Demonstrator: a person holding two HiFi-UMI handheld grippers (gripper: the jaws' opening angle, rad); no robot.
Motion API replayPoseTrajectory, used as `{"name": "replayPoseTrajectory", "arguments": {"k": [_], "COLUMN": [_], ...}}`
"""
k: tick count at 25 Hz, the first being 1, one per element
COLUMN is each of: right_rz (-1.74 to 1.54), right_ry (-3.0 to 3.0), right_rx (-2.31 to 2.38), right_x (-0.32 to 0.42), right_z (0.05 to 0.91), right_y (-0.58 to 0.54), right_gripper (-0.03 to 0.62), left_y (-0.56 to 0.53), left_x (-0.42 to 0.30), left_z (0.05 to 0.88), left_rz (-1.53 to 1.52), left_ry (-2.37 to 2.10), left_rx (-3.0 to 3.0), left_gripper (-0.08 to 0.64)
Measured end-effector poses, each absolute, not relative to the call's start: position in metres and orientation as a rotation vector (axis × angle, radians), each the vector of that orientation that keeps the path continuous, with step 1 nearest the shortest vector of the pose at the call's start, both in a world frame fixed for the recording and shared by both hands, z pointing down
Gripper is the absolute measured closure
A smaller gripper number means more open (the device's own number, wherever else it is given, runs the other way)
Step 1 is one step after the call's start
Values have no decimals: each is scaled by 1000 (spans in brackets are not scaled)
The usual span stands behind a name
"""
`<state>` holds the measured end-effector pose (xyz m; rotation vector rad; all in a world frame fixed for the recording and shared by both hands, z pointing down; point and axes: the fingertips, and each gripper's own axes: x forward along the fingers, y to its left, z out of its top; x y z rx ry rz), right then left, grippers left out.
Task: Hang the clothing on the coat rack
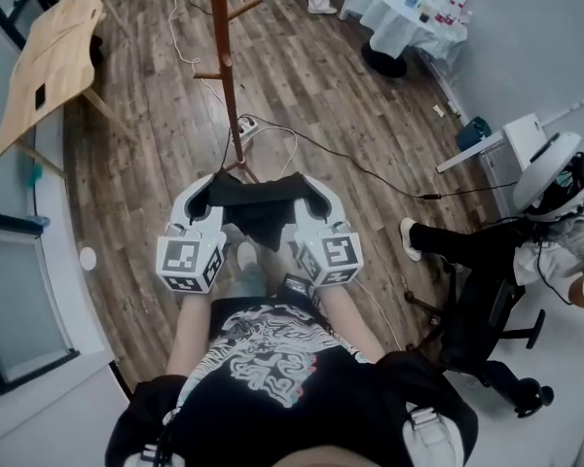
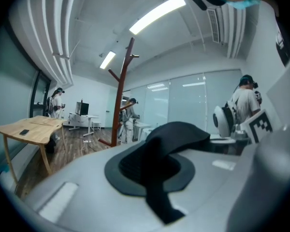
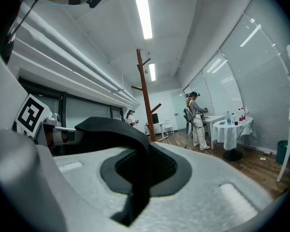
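Note:
A black piece of clothing (image 1: 261, 210) hangs stretched between my two grippers, sagging to a point in the middle. My left gripper (image 1: 211, 196) is shut on its left end and my right gripper (image 1: 315, 198) is shut on its right end. The black cloth (image 2: 176, 134) runs through the left jaws, and the same cloth (image 3: 113, 127) runs through the right jaws. The brown wooden coat rack (image 1: 224, 66) stands just beyond the grippers, its pole and pegs rising toward me. The coat rack (image 2: 121, 100) shows ahead in the left gripper view, and the coat rack (image 3: 145, 95) likewise in the right gripper view.
A wooden table (image 1: 54, 56) stands at the far left. A round table with a white cloth (image 1: 399, 13) is at the back right. A person in a white headset (image 1: 555, 212) sits on an office chair (image 1: 487, 324) to my right. Cables and a power strip (image 1: 245, 125) lie by the rack's base.

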<state>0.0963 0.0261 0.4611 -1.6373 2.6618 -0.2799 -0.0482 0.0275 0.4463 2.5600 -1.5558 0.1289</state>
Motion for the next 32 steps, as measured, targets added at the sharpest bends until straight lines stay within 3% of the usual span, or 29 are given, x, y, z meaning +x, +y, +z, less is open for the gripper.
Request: {"name": "replayPoseTrajectory", "arguments": {"k": [32], "right_rz": [-239], "right_ry": [2602], "right_rx": [-1691], "right_x": [30], "right_z": [442], "right_y": [-138], "right_gripper": [572], "left_y": [-141], "left_x": [-127], "left_z": [439], "left_rz": [112], "left_ry": [-1632], "left_rx": [2497], "left_gripper": [552]}}
